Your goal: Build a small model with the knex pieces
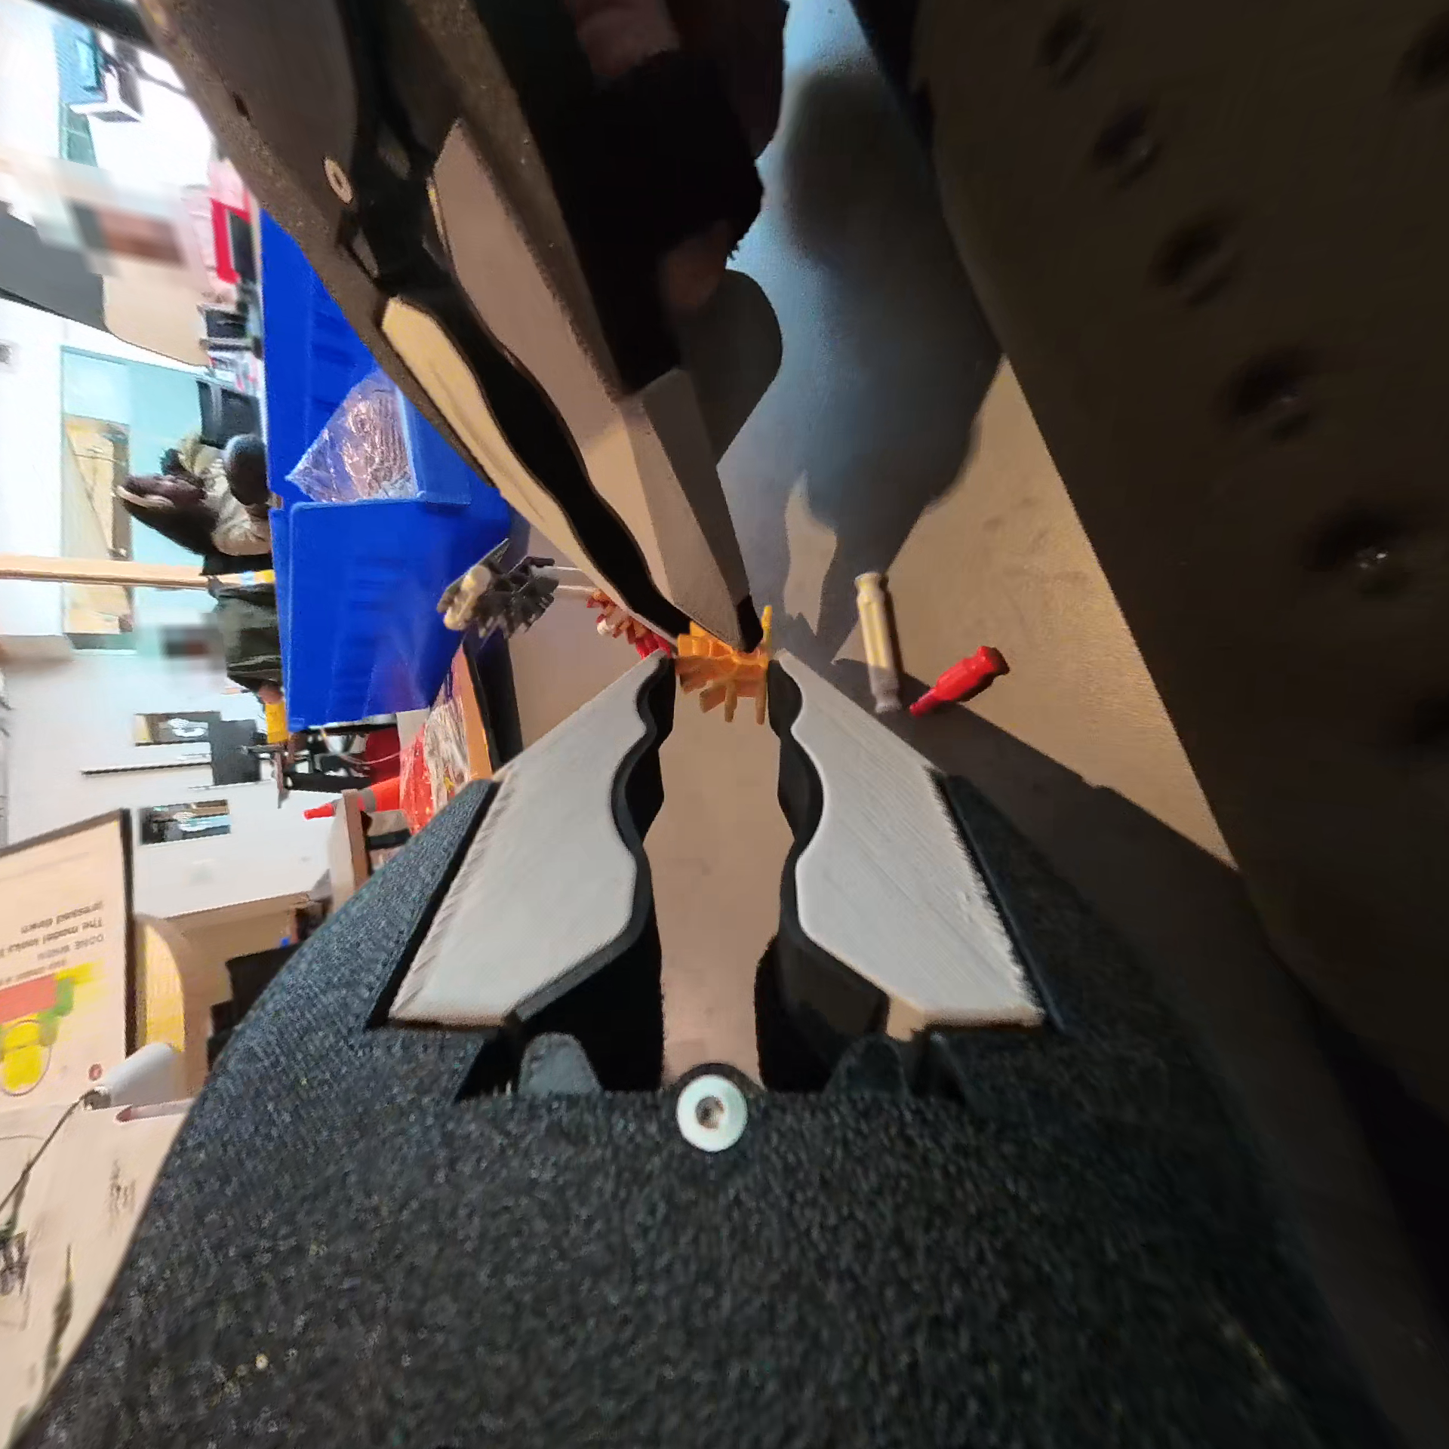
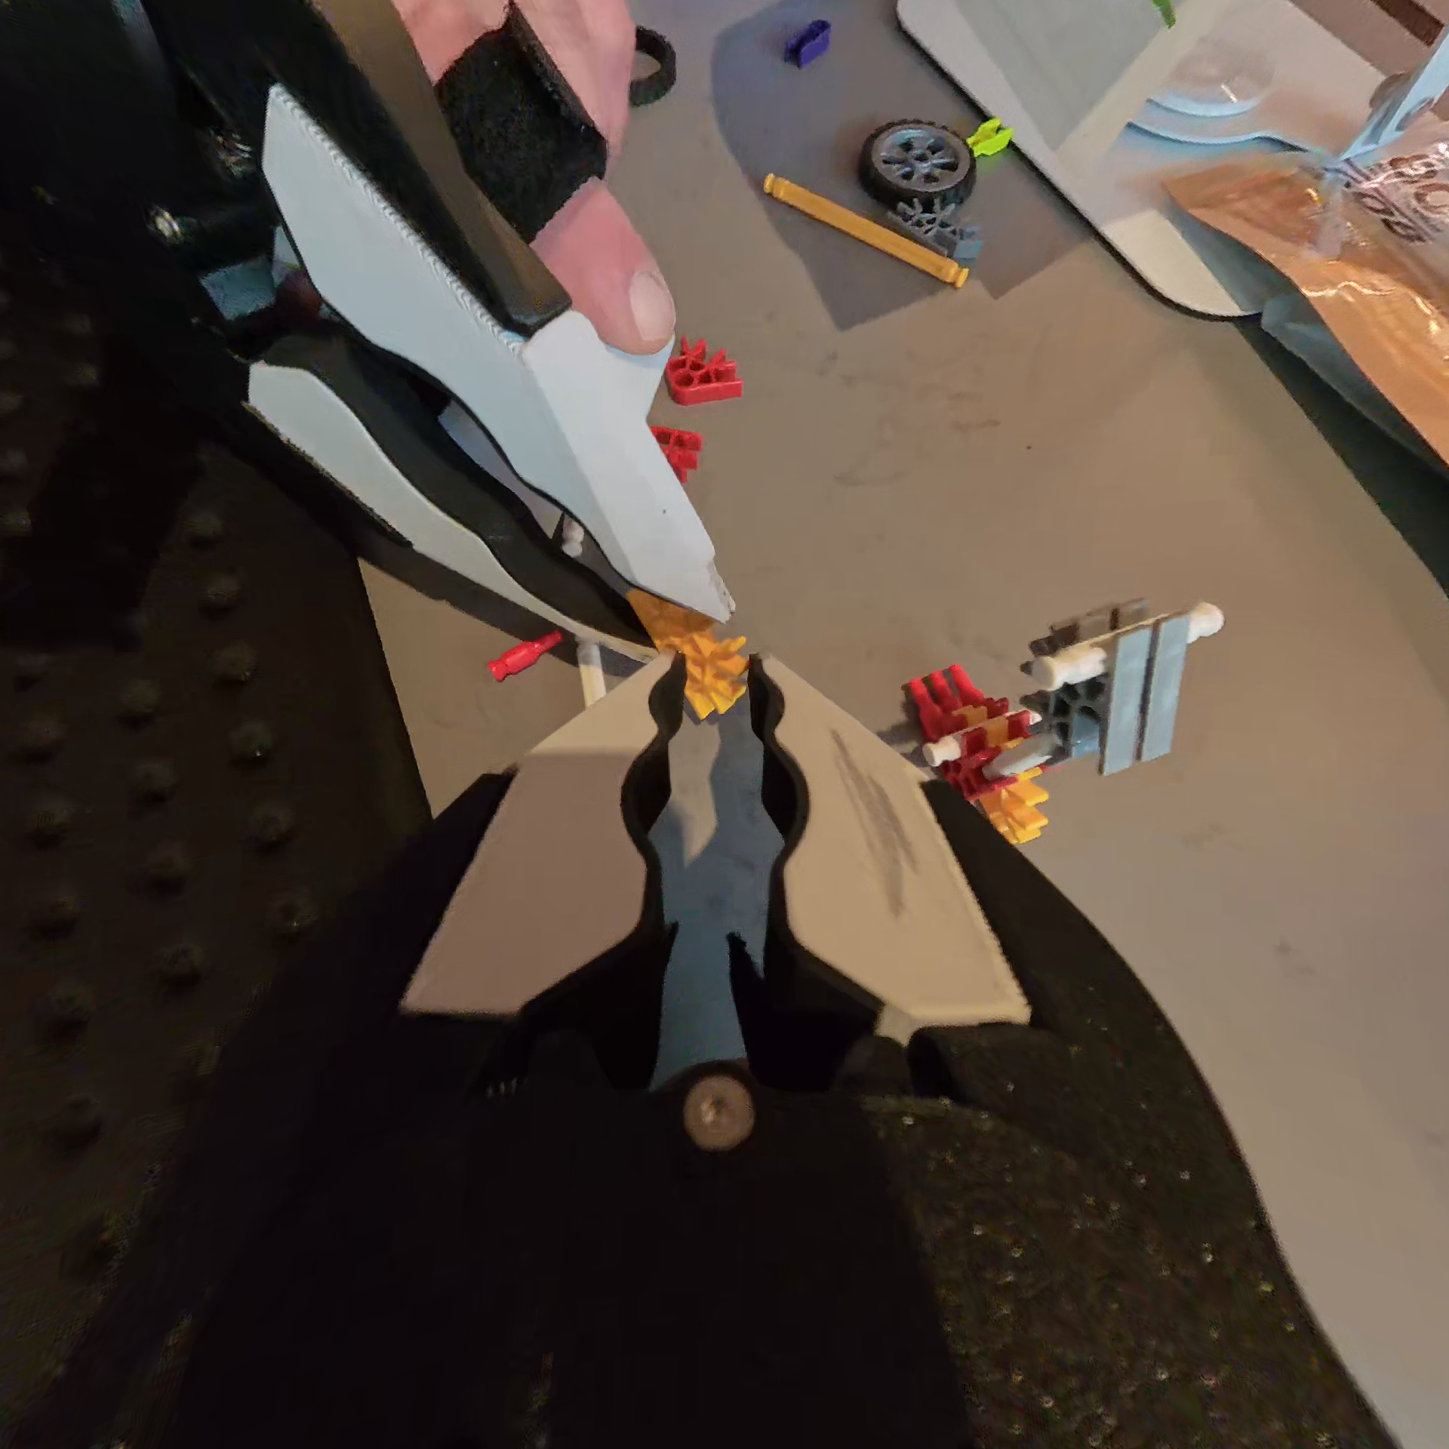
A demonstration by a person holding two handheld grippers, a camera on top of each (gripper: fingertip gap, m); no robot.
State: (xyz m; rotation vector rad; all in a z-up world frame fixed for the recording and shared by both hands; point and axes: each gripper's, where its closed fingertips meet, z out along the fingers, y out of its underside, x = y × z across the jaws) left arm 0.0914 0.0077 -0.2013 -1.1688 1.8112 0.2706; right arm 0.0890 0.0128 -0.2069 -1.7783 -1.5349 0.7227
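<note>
An orange snowflake-shaped connector cluster sits between both grippers just above the grey table. In the left wrist view my left gripper is shut on it, one fingertip on each side. My right gripper comes down from above and pinches the same cluster. In the right wrist view my right gripper holds the lower orange part. The left gripper reaches in from the upper left and grips the upper orange part. A person's fingers rest on it.
A built piece of red, orange, grey and white parts lies to the right. Loose red connectors, a short red rod, a white rod, a yellow rod and a wheel lie around. A white tray and blue bins stand farther off. Left and right tips are no more than a few centimetres apart. The left tips stand about 4 cm off the short red rod. Seen from the left wrist view as well.
</note>
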